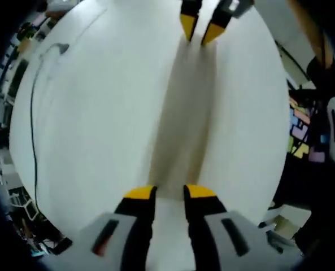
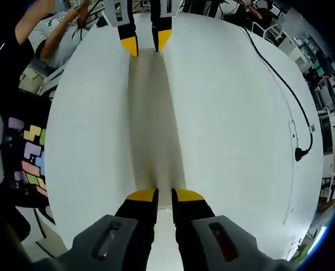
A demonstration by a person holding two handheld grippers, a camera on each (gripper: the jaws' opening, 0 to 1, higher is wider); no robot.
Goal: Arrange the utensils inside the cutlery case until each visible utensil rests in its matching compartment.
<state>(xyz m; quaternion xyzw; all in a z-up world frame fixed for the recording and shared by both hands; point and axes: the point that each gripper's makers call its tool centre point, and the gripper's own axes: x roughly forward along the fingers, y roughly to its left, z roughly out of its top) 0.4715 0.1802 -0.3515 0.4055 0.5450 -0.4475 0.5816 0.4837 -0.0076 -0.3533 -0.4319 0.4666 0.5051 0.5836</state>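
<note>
Over the white table (image 1: 99, 113), left gripper (image 1: 169, 192) and right gripper (image 2: 157, 195) hang slightly parted, holding nothing.

- A white table (image 1: 99, 124) carries the scene, and its top is smooth, plain and pale (image 2: 223, 130).
- A thin black cable (image 1: 34, 147) lies directly on the table, running along near its rim.
- In the right gripper view the cable (image 2: 280, 79) curves across the table top and ends in a dark plug (image 2: 300, 152) close to the table's edge.
</note>
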